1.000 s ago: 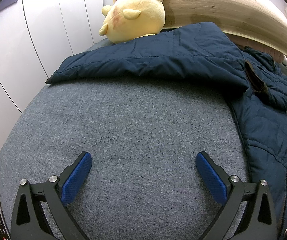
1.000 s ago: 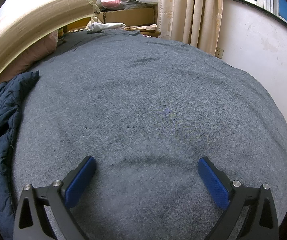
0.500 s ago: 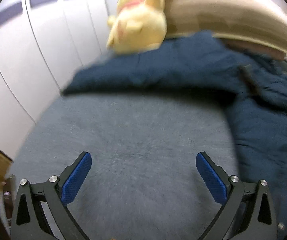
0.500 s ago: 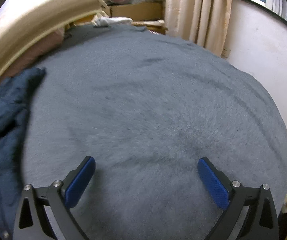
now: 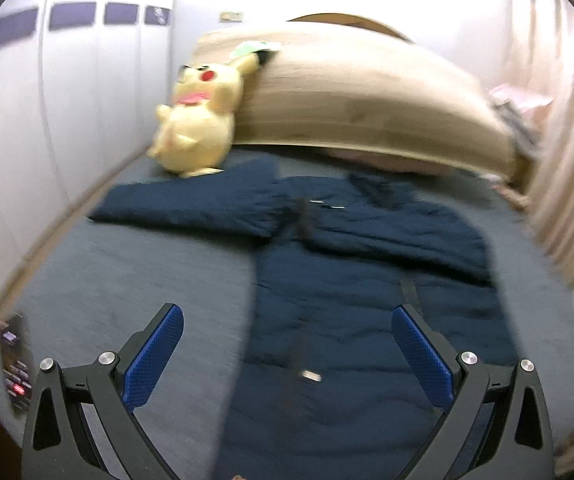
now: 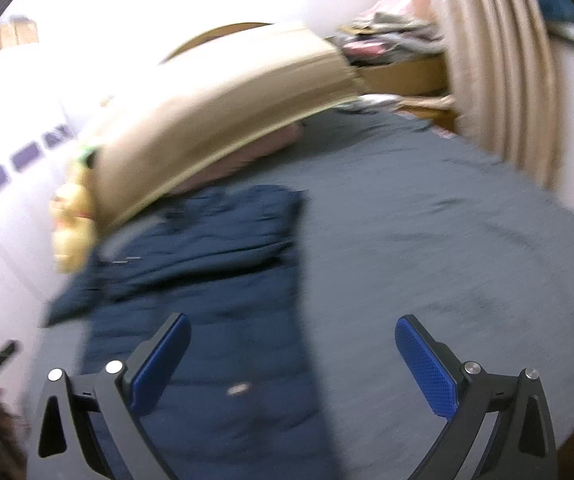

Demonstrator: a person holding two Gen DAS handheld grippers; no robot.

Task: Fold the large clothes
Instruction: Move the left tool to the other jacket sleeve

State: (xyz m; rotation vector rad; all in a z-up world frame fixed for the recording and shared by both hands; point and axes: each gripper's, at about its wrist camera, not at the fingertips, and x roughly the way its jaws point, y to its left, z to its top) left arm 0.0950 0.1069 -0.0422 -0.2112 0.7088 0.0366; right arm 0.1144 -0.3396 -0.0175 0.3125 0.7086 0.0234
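Note:
A large navy quilted jacket lies flat on the grey bed, one sleeve stretched to the left towards the plush toy. It also shows in the right wrist view, left of centre. My left gripper is open and empty, held above the jacket's lower left edge. My right gripper is open and empty, above the jacket's right edge and the bare bed. Both views are motion-blurred.
A yellow plush toy sits at the bed's far left against the tan headboard. White wardrobe doors stand to the left. Beige curtains hang on the right. A remote control lies at the bed's near left edge.
Both grippers have pulled back and risen, staying open. The whole jacket and the headboard have come into both views, where before only its edges showed.

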